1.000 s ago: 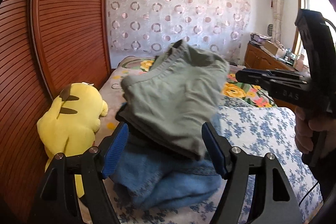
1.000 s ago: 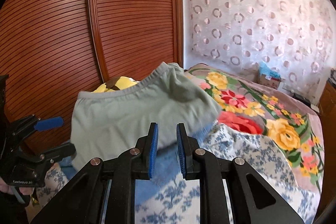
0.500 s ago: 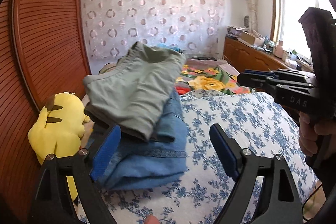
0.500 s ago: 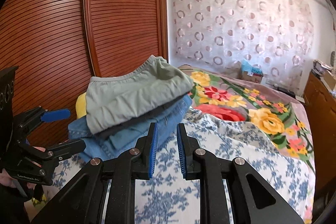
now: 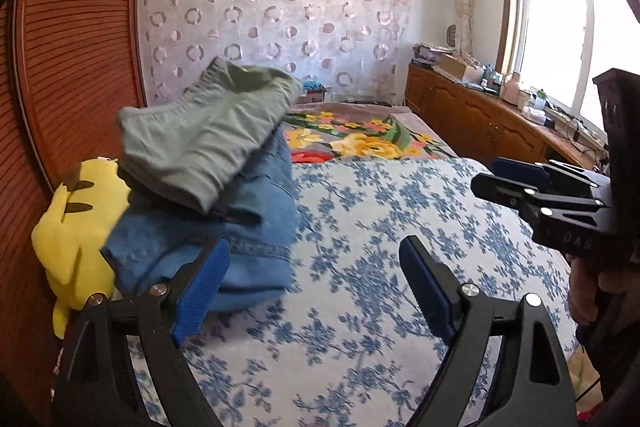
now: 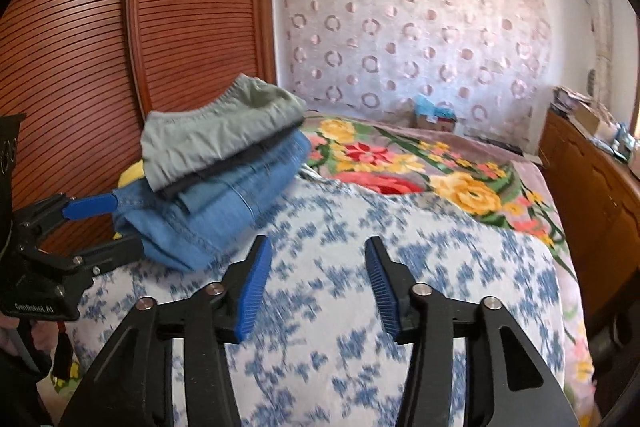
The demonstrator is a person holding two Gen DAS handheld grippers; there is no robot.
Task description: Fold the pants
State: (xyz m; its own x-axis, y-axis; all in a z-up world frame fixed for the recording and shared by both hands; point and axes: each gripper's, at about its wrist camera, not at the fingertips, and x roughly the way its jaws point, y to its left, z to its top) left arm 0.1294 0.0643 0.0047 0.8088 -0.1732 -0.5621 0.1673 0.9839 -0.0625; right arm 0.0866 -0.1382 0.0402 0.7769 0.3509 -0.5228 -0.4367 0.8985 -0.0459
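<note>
Grey-green folded cotton pants (image 5: 208,143) top our denim stack (image 6: 224,203) at the bed's (image 5: 360,287) left edge; left gripper (image 5: 314,287) spread wide, right gripper (image 6: 318,287) just opening, both empty, lettering blurred.

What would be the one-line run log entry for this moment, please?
folded grey-green pants: top of stack | blue denim jeans: beneath | left gripper: open, empty | right gripper: jaws just opened, empty | blue-flowered white bedspread: bare ahead
</note>
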